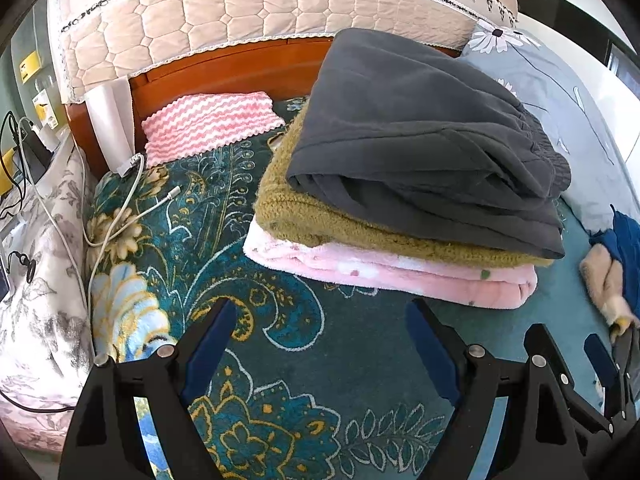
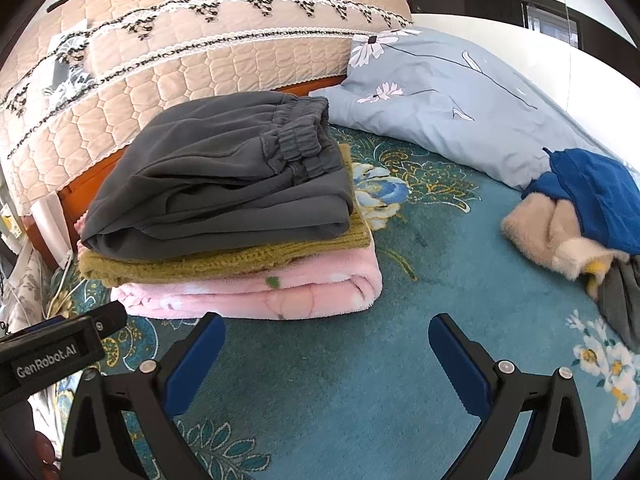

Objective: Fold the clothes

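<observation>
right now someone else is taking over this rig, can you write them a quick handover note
Left gripper: open, empty, over the teal floral bedspread.
Right gripper: open, empty, beside it.
Done: folded stack in front of both, dark grey elastic-waist trousers on an olive knitted sweater on a pink fleece piece.
Left: crumpled heap to the right, with a blue garment, a beige fleece item and something grey.

Black left gripper, blue pads, silver screws

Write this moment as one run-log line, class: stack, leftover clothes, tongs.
stack: grey trousers on olive knit on pink fleece | unfolded heap: right | left tongs: open | right tongs: open
</observation>
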Action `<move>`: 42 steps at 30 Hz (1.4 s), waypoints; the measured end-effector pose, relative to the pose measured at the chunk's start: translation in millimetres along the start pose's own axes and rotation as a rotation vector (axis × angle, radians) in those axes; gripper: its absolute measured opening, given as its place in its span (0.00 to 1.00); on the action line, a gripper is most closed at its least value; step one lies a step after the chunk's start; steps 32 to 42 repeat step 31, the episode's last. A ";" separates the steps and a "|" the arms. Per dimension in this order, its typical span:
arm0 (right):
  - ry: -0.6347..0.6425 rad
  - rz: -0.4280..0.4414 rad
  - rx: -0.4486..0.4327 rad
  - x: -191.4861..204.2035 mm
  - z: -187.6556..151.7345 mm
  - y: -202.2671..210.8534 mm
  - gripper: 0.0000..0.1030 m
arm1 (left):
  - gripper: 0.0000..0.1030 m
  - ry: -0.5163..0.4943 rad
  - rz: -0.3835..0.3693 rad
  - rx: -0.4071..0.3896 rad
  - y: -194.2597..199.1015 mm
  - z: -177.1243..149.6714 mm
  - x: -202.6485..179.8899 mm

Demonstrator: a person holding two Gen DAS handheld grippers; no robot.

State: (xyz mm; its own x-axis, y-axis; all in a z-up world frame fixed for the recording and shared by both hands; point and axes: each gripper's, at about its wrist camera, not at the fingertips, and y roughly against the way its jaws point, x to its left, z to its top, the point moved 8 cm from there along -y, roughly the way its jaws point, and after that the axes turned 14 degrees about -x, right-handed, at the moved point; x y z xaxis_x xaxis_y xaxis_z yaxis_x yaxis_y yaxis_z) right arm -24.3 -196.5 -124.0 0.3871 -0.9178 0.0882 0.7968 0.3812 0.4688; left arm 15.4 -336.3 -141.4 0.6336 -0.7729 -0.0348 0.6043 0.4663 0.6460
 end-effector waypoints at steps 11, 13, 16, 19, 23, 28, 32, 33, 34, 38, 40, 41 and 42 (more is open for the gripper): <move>0.007 -0.005 -0.017 0.1 2.6 0.6 1.00 | 0.84 -0.009 -0.004 -0.002 -2.0 -1.6 -3.8; 0.009 -0.005 -0.020 0.2 3.1 0.7 1.00 | 0.84 -0.010 -0.001 -0.003 -1.3 -1.8 -4.1; 0.010 -0.006 -0.023 0.2 3.5 0.8 1.00 | 0.84 -0.009 0.001 -0.001 -1.4 -2.3 -4.2; 0.010 -0.005 -0.022 0.2 3.6 0.7 1.00 | 0.84 -0.003 0.004 0.004 -2.2 -2.9 -3.1; 0.010 -0.005 -0.021 0.3 3.7 0.7 1.00 | 0.84 0.003 0.008 0.007 -3.3 -3.1 -1.7; 0.011 -0.004 -0.020 0.3 3.9 0.6 1.00 | 0.84 0.000 0.007 0.004 -2.5 -2.7 -2.5; 0.011 -0.004 -0.019 0.3 3.6 0.6 1.00 | 0.84 0.000 0.007 0.001 -2.6 -1.8 -2.5; 0.011 -0.004 -0.019 0.3 3.6 0.6 1.00 | 0.84 0.000 0.007 0.001 -2.6 -1.8 -2.5; 0.011 -0.004 -0.019 0.3 3.6 0.6 1.00 | 0.84 0.000 0.007 0.001 -2.6 -1.8 -2.5; 0.011 -0.004 -0.019 0.3 3.6 0.6 1.00 | 0.84 0.000 0.007 0.001 -2.6 -1.8 -2.5; 0.011 -0.004 -0.019 0.3 3.6 0.6 1.00 | 0.84 0.000 0.007 0.001 -2.6 -1.8 -2.5; 0.011 -0.004 -0.019 0.3 3.6 0.6 1.00 | 0.84 0.000 0.007 0.001 -2.6 -1.8 -2.5; 0.011 -0.004 -0.019 0.3 3.6 0.6 1.00 | 0.84 0.000 0.007 0.001 -2.6 -1.8 -2.5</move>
